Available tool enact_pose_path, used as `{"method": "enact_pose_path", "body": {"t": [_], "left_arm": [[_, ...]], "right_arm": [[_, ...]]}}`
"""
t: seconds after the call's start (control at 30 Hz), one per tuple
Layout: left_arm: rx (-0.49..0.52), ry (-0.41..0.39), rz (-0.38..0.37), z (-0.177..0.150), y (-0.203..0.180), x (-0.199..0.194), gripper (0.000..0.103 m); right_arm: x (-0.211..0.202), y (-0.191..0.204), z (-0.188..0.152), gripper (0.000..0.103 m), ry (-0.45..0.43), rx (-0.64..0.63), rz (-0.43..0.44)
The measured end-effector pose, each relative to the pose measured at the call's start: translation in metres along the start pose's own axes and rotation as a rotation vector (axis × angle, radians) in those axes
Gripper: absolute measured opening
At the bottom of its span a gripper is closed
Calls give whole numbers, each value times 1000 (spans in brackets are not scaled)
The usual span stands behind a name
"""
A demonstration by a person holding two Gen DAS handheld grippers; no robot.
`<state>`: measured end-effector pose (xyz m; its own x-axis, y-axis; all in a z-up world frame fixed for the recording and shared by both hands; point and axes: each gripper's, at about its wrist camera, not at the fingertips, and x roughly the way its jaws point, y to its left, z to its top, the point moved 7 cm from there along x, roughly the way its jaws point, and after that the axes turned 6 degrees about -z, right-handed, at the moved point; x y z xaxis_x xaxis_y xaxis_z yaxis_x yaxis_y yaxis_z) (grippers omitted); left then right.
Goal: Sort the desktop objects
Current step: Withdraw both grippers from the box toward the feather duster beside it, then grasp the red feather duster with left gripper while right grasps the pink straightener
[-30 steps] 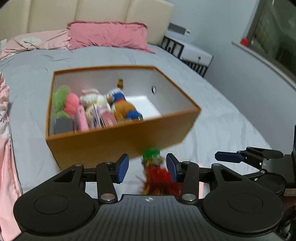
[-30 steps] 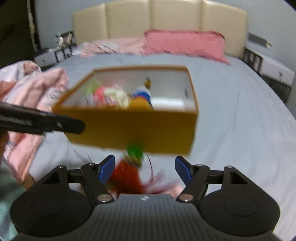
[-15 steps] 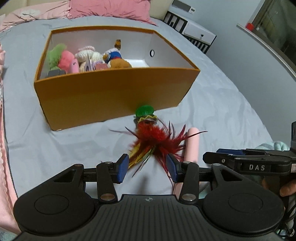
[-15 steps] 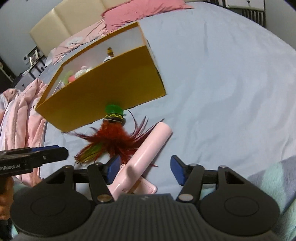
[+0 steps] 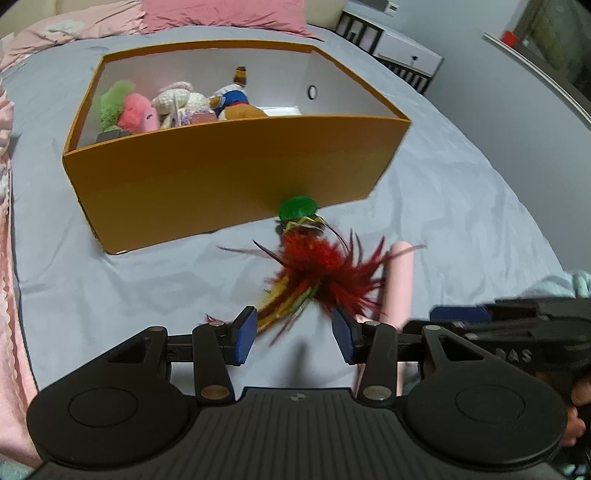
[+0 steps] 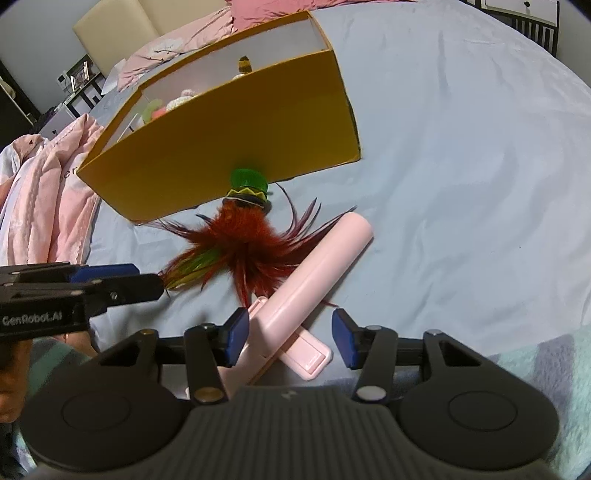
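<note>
A red feather shuttlecock point(image 5: 317, 266) with a green base lies on the grey bedsheet in front of an orange box point(image 5: 229, 170); it also shows in the right wrist view point(image 6: 240, 236). A pink T-shaped tool point(image 6: 314, 273) lies beside it, its pink barrel visible in the left wrist view point(image 5: 397, 280). My left gripper point(image 5: 293, 334) is open, its jaws either side of the feather tips. My right gripper point(image 6: 290, 338) is open, its jaws either side of the pink tool's near end. The box point(image 6: 229, 147) holds several plush toys point(image 5: 177, 105).
Pink pillows point(image 5: 221, 14) and a beige headboard stand behind the box. A pink quilt point(image 6: 48, 177) lies at the left. A white nightstand point(image 5: 406, 59) stands at the back right. A mint blanket point(image 6: 546, 365) covers the near right edge.
Both grippers have dropped lower and come closer to the bed. The left now frames the feathers, and the right now frames the pink tool. Both stay open.
</note>
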<state>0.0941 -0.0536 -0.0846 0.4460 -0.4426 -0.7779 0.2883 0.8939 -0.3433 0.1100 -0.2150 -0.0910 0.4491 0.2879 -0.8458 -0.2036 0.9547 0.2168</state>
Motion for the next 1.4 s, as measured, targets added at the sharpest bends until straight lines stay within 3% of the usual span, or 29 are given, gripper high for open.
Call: {"method": "enact_pose_path", "body": {"t": [0.17, 0.33, 0.5, 0.6, 1.0, 1.03, 1.1, 1.13, 1.23, 1.3, 1.4], "left_arm": [[17, 31, 21, 6, -1, 17, 51], [54, 64, 39, 11, -3, 33, 51], [38, 81, 35, 14, 1, 42, 51], [32, 80, 23, 16, 2, 44, 51], [92, 127, 36, 18, -7, 71, 50], [101, 132, 45, 18, -7, 73, 40], [116, 131, 59, 16, -7, 74, 32], [116, 125, 57, 16, -7, 72, 22], [99, 105, 36, 16, -6, 68, 6], [106, 83, 38, 16, -7, 63, 3], [114, 44, 30, 17, -10, 54, 1]], "right_arm": [[1, -4, 0, 36, 33, -11, -36], [13, 0, 0, 36, 142, -155, -104], [26, 9, -6, 36, 266, -319, -86], [37, 6, -8, 36, 320, -280, -37], [56, -9, -1, 47, 366, -118, 45], [57, -10, -1, 46, 367, -109, 52], [56, -11, -1, 36, 359, -97, 73], [55, -12, -2, 36, 352, -88, 80], [49, -14, -3, 33, 317, -73, 96], [43, -16, -3, 30, 283, -55, 110], [32, -21, -1, 17, 222, -8, 144]]}}
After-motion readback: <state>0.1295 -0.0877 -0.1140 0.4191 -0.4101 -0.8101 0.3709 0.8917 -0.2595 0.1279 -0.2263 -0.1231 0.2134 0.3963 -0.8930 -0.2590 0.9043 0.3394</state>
